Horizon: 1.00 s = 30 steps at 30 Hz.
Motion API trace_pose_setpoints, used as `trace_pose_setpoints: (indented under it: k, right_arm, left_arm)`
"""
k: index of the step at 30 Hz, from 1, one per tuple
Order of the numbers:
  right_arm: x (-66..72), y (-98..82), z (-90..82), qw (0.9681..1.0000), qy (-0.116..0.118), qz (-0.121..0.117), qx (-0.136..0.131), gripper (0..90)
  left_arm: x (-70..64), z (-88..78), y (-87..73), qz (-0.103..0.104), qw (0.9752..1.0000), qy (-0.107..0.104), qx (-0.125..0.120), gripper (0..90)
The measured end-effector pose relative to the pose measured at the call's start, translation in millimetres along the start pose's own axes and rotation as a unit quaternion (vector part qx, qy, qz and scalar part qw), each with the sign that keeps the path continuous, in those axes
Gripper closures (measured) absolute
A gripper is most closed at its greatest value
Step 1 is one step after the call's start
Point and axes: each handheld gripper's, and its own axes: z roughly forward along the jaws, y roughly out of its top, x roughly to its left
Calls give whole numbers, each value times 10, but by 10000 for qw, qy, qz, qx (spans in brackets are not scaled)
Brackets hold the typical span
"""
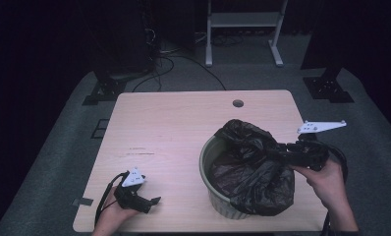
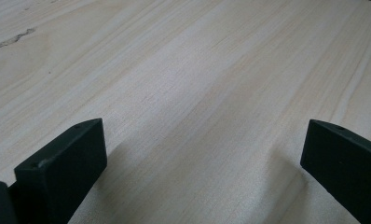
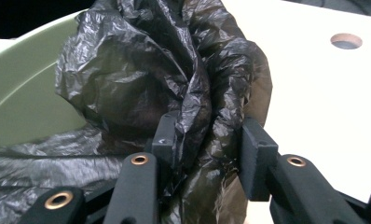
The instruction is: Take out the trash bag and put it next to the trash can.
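Risk: right gripper (image 3: pixel 207 154) pinches bunched black bag (image 3: pixel 174 79); thin film may tear or slip off bin (image 1: pixel 218 199). Left gripper (image 2: pixel 202 163) open, idle on table (image 2: pixel 183 70).

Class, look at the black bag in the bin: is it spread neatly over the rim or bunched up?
Bunched. The black bag sits crumpled in the bin, a gathered fold between the right gripper jaws.
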Motion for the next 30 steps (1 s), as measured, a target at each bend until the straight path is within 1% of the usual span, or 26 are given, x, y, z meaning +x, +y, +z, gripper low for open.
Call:
trace_pose_setpoints:
  k: [3, 6, 8, 12, 15, 17, 21, 22, 23, 24, 25, 28, 30]
  right_arm:
    - [6, 20, 5, 10000, -80, -15, -39, 638]
    - [-2, 40, -15, 9996, -152, -67, -218, 645]
    - [1, 55, -54, 9990, -202, -98, -399, 671]
    - [0, 74, -106, 9978, -288, -215, -566, 759]
    - [-27, 69, -110, 9976, -234, -140, -641, 777]
    - [-35, 67, -118, 9969, -223, -56, -756, 804]
    - [-62, 64, -122, 9961, -142, 14, -866, 825]
    - [-67, 59, -129, 9955, -120, 30, -937, 870]
    - [-70, 56, -140, 9948, -116, 45, -1008, 881]
    - [-79, 55, -144, 9947, -142, 63, -1014, 884]
    - [-90, 52, -139, 9948, -108, 87, -1011, 890]
    - [-131, 28, -125, 9936, 48, 164, -1116, 894]
    - [-149, 19, -119, 9929, 66, 158, -1177, 897]
  left_arm:
    - [-4, 0, 1, 13, 10000, 12, 16, 0]
    - [-5, 0, 2, 19, 10000, 16, 24, 0]
    - [-5, 0, 2, 21, 10000, 17, 25, 0]
    - [-8, 2, 2, 25, 10000, 24, 25, 0]
    - [-10, 3, 2, 30, 10000, 28, 26, 0]
    - [-12, 2, 3, 44, 10000, 37, 43, 0]
    - [-11, 2, 3, 44, 10000, 35, 41, 0]
    - [-12, 3, 3, 43, 10000, 39, 38, 0]
    - [-12, 3, 3, 46, 10000, 38, 44, 0]
    - [-12, 3, 3, 46, 10000, 39, 44, 0]
    - [-12, 3, 3, 46, 10000, 39, 44, 0]
    - [-14, 3, 3, 52, 10000, 45, 47, 0]
    - [-24, 8, 3, 75, 9999, 76, 52, 0]
